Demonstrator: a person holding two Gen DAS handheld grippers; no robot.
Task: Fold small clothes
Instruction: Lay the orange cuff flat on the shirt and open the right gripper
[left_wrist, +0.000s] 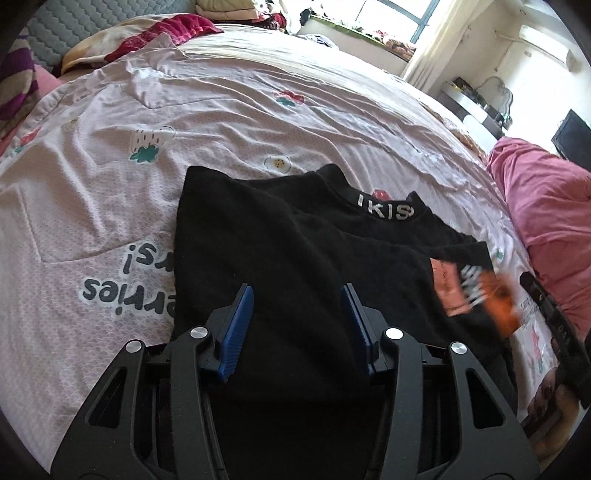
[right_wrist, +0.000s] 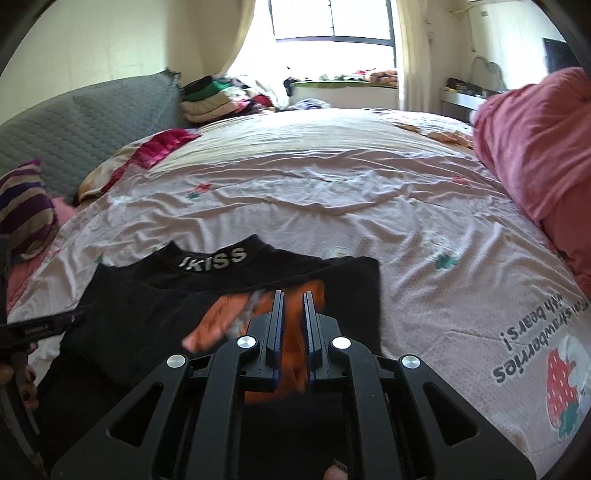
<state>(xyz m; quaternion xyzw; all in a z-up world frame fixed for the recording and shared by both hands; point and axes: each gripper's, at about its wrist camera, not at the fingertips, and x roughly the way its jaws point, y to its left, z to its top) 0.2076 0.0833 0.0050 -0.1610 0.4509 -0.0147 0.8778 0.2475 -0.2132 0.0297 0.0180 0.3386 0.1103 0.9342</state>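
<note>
A: The right gripper (right_wrist: 293, 295)?
B: Clamped on orange fabric, probably the print of the black knit top with a lettered collar (right_wrist: 147, 306).
A: The left gripper (left_wrist: 297, 295)?
B: Blue pads apart over the top's near edge, on the pink strawberry-print bedsheet (left_wrist: 221, 110).

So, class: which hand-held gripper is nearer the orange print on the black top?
Right. The right hand-held gripper is closed on the orange print; the left hand-held gripper sits over plain black fabric beside it.

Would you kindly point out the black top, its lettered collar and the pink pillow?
black top (left_wrist: 280, 236), left wrist view, on its folded body.
lettered collar (right_wrist: 216, 258), right wrist view, on the white letters.
pink pillow (right_wrist: 535, 147), right wrist view, on its side.
</note>
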